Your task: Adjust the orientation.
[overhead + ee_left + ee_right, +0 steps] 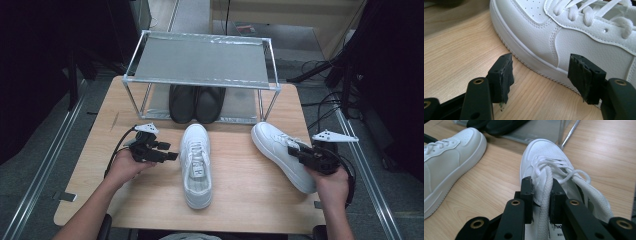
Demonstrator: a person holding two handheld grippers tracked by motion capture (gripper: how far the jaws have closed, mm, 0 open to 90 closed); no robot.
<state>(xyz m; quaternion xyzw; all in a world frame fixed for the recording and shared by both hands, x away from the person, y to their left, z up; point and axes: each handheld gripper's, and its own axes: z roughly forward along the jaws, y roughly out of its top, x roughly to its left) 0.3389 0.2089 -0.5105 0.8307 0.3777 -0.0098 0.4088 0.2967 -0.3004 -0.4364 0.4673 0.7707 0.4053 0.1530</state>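
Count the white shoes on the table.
2: one white shoe lies mid-table, toe toward the rack; the other white shoe lies at the right, clamped by the right hand-held gripper.

Little legible text is showing. In the right gripper view, a white insole label (555, 230) inside the right-hand white sneaker (544, 157) is showing partial black lettering, reading roughly "hio" with a smaller line beneath starting "ROS"; the rest is lying hidden behind the jaws. In the high view, a dark mark is showing on the tongue of the middle white sneaker (196, 165), too small to read.
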